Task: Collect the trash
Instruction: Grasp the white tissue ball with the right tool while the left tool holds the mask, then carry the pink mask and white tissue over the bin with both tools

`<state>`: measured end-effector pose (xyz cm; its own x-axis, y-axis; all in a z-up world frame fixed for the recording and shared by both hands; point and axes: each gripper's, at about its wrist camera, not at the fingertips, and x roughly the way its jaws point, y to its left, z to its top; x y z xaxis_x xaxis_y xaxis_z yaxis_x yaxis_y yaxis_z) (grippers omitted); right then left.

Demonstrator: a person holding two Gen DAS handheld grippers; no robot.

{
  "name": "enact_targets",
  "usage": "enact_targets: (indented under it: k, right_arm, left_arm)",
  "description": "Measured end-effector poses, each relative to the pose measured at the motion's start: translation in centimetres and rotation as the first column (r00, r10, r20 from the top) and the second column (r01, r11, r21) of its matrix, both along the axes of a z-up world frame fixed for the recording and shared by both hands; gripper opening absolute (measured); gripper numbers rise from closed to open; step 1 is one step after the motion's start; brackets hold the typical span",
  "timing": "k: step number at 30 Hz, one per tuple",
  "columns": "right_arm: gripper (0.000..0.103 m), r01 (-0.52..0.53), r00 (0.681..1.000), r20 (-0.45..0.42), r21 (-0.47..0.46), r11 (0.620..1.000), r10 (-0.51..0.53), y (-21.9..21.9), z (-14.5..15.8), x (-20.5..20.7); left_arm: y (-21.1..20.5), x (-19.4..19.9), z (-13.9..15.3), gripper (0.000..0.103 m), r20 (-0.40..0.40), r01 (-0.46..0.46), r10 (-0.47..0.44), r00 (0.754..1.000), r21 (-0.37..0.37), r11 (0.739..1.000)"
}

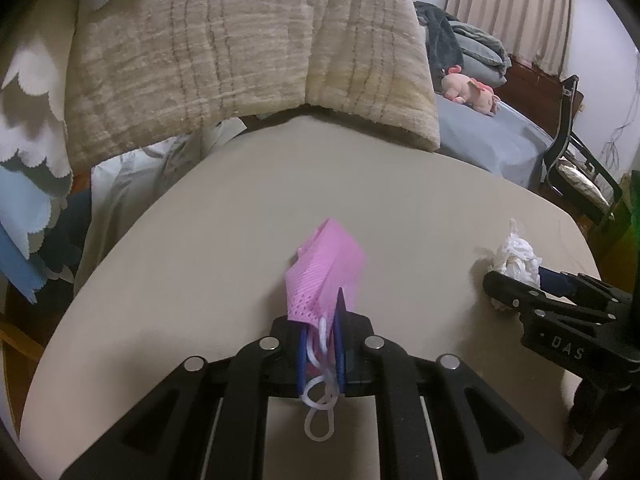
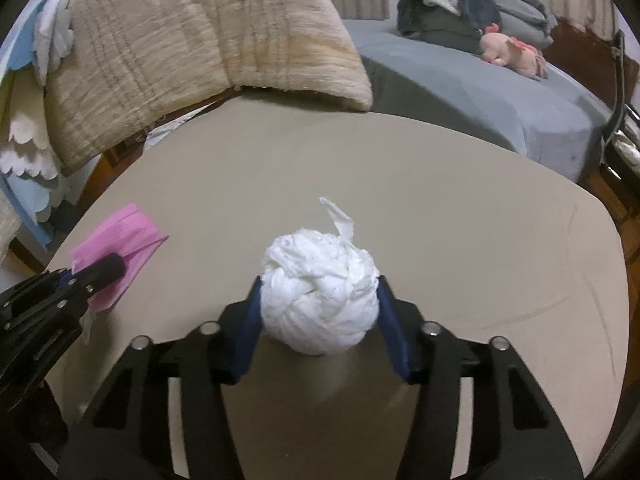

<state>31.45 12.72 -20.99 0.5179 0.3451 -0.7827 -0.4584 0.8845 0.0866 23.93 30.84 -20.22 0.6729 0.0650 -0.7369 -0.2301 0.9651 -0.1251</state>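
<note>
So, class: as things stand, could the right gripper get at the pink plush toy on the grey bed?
Probably not: the right gripper is shut on the white tissue ball, and the pink plush toy lies far off, across the beige table.

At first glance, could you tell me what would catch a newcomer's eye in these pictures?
The bright pink face mask stands out, pinched in the left gripper above the beige table. Beside it, the right gripper clasps a white crumpled tissue ball. Behind, a pink plush toy lies on the grey bed.

Beige table [image 2: 440, 208]; tan pillow [image 1: 240, 52] behind; grey bed [image 2: 500, 92]; curtains [image 1: 512, 4] beyond.
</note>
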Motion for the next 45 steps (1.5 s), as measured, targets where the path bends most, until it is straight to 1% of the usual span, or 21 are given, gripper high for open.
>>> enact_targets:
  k: [7,10,17,23,28,31,36,38,45]
  right_arm:
    - [0.048,0.003,1.0,0.018,0.054,0.999,-0.004,-1.8,2.1,-1.4]
    - [0.048,0.009,0.999,0.031,0.068,0.998,-0.012,-3.1,3.3,-2.4]
    - [0.048,0.021,0.999,0.035,0.104,0.994,-0.025,-6.1,5.2,-5.2]
    - [0.048,0.019,0.997,0.07,0.104,0.994,-0.026,-8.8,7.2,-8.0]
    - [0.048,0.034,0.995,0.084,0.113,0.993,-0.044,-11.5,8.9,-10.3]
    - [0.048,0.046,0.994,0.093,0.118,0.992,-0.057,-13.3,9.9,-11.8]
    - [0.048,0.057,0.991,0.112,0.126,0.99,-0.072,-15.8,11.4,-14.3]
    - [0.048,0.062,0.99,0.12,0.131,0.989,-0.078,-16.9,12.0,-15.2]
    - [0.048,0.093,0.983,0.14,0.159,0.983,-0.116,-20.0,13.8,-18.1]
  left_arm:
    - [-1.2,-1.6,1.5,0.011,0.028,0.007,-0.007,1.0,0.008,1.0]
    - [-2.5,-2.3,2.5,0.011,0.046,0.02,-0.021,0.999,0.023,1.0]
    - [-5.9,-4.1,4.8,0.011,0.087,0.053,-0.055,0.995,0.019,0.998]
    - [-8.3,-5.8,7.1,0.011,0.122,0.075,-0.076,0.99,0.019,0.997]
    - [-10.5,-7.4,9.0,0.011,0.153,0.102,-0.105,0.983,0.023,0.994]
    - [-12.0,-8.4,9.9,0.011,0.165,0.126,-0.131,0.978,0.041,0.991]
    - [-14.3,-10.0,11.1,0.011,0.176,0.165,-0.169,0.97,0.04,0.986]
    - [-15.2,-10.5,11.5,0.011,0.179,0.181,-0.183,0.967,0.028,0.983]
    - [-18.5,-12.6,13.1,0.011,0.198,0.242,-0.241,0.95,0.018,0.97]
